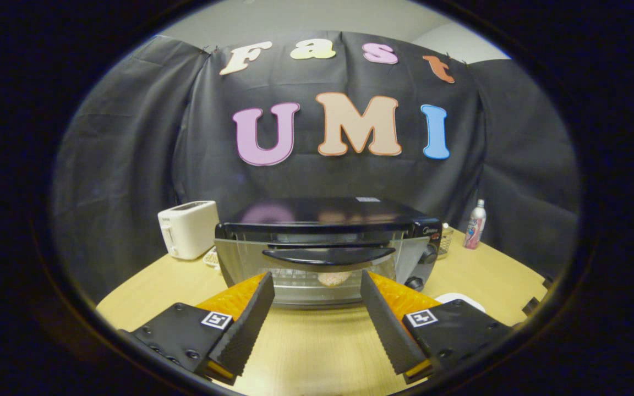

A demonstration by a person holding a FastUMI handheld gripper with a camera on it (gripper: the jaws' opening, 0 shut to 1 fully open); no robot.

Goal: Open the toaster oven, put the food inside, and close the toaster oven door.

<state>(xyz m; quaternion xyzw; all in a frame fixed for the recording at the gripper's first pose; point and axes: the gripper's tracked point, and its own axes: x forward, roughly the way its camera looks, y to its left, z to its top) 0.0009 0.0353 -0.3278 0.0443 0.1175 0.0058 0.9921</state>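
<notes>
1. Even indoor light, moderately bright on the wooden table (pixel 317 341); dimmer towards the booth's dark cloth behind the toaster oven (pixel 325 250).
2. Its glossy top carries soft, blurred reflections; its glass door shows pale glare, the food (pixel 332 278) behind it hazy.
3. Strong fisheye bending; the table's edge curves around the toaster oven.
4. The gripper (pixel 317 286), fingers spread apart and empty, looks sharp just before the toaster oven; a soft shadow lies beneath it.

A boxy white pop-up toaster (pixel 187 229) stands at the back of the pale wooden table (pixel 317 341). Across the tabletop, well apart from it, a slim silver bottle with a pink label (pixel 475 224) stands upright against the booth's black cloth wall (pixel 130 165).
</notes>
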